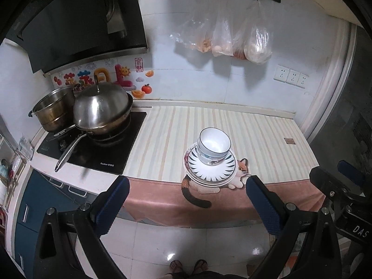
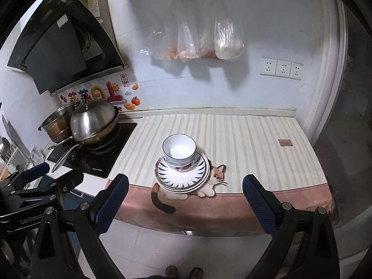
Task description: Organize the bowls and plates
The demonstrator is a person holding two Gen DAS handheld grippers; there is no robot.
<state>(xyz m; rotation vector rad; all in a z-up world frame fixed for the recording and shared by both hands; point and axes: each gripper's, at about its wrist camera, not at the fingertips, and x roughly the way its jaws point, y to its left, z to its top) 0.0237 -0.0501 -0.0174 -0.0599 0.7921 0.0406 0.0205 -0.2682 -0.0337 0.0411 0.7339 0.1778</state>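
"DAS" on right hand-held gripper, jaws apart.

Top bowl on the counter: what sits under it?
Under the top bowl are more nested bowls, then stacked plates. The exact bowl count and the plates' centres are hidden.

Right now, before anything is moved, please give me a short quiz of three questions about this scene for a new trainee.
1. True or false: the bowls are stacked on top of the plates.
2. Multiple choice: what stands on the stove? A) a kettle B) a lidded wok and a steel pot C) a cutting board
3. Short answer: are the jaws of the left gripper and the right gripper open or shut, and do they hold anything?

Key
1. True
2. B
3. Both open, holding nothing
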